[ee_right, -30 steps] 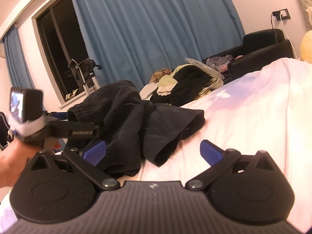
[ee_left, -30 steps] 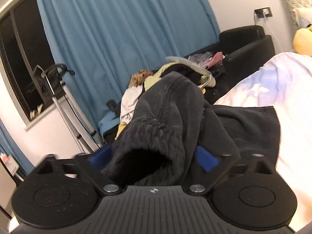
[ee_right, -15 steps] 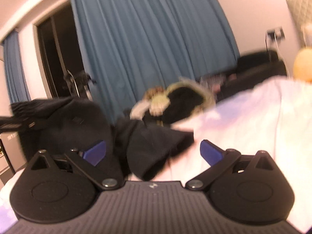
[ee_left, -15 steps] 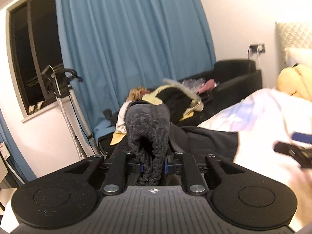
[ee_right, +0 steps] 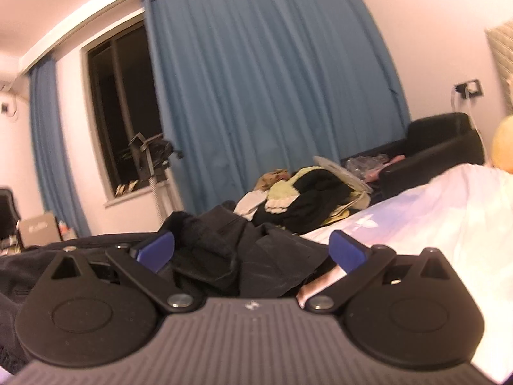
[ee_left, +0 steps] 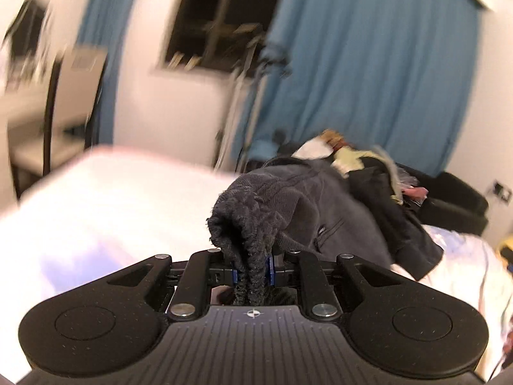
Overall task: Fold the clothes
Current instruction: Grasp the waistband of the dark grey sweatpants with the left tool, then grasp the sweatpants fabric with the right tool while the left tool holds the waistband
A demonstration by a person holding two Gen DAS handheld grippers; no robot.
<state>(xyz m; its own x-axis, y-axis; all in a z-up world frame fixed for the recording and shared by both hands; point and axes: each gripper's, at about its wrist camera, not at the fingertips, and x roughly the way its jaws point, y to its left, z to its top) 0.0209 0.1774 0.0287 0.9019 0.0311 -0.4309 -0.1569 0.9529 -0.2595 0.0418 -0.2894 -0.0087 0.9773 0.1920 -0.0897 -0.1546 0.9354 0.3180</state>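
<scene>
A dark grey garment (ee_left: 307, 205) with a ribbed elastic edge lies on the white bed (ee_left: 105, 199). My left gripper (ee_left: 253, 271) is shut on the ribbed edge, which bunches up between the blue pads. The view is blurred. In the right wrist view the same garment (ee_right: 250, 250) lies crumpled just ahead. My right gripper (ee_right: 251, 250) is open, its blue pads (ee_right: 348, 252) wide apart on either side of the cloth, holding nothing.
A pile of other clothes (ee_right: 307, 199) sits beyond the bed on a black sofa (ee_right: 442, 147). Blue curtains (ee_right: 272, 96), a dark window (ee_right: 121, 109) and a metal stand (ee_right: 154, 160) are behind. A yellow soft toy (ee_right: 503, 147) is at the far right.
My left gripper closed on the ribbed edge and has swung left, pulling the garment with it. My right gripper moved forward and lower, now straddling the cloth.
</scene>
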